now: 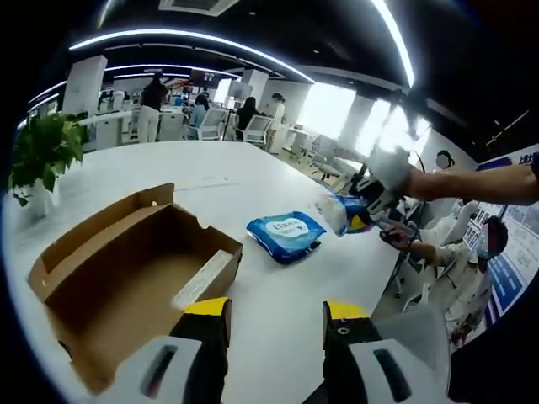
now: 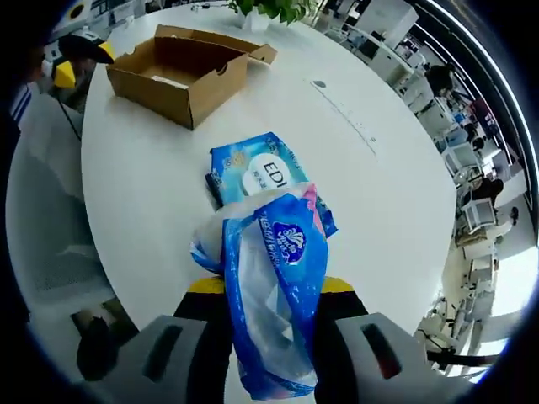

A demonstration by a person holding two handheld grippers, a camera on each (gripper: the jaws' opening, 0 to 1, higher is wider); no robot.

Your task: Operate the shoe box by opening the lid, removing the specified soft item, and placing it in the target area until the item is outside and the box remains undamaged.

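Note:
The brown cardboard shoe box [image 1: 126, 273] lies open on the white table [image 1: 210, 181], with a pale paper strip inside. My left gripper [image 1: 274, 316] hovers open beside the box's near corner, nothing between its yellow-tipped fingers. A blue wipes pack [image 1: 286, 236] rests flat on the table to the right of the box. My right gripper [image 2: 268, 290] is shut on a blue-and-white soft tissue pack [image 2: 274, 295], held just above the wipes pack [image 2: 257, 172]. The same held pack [image 1: 345, 212] and the other gripper come in from the right in the left gripper view. The box [image 2: 181, 71] lies far up the table.
A potted green plant [image 1: 42, 156] stands at the table's far left. A person sits beyond the table's right edge [image 1: 459, 252]. Office desks, chairs and people [image 1: 152, 105] fill the background. A chair [image 2: 50, 210] stands by the table's near edge.

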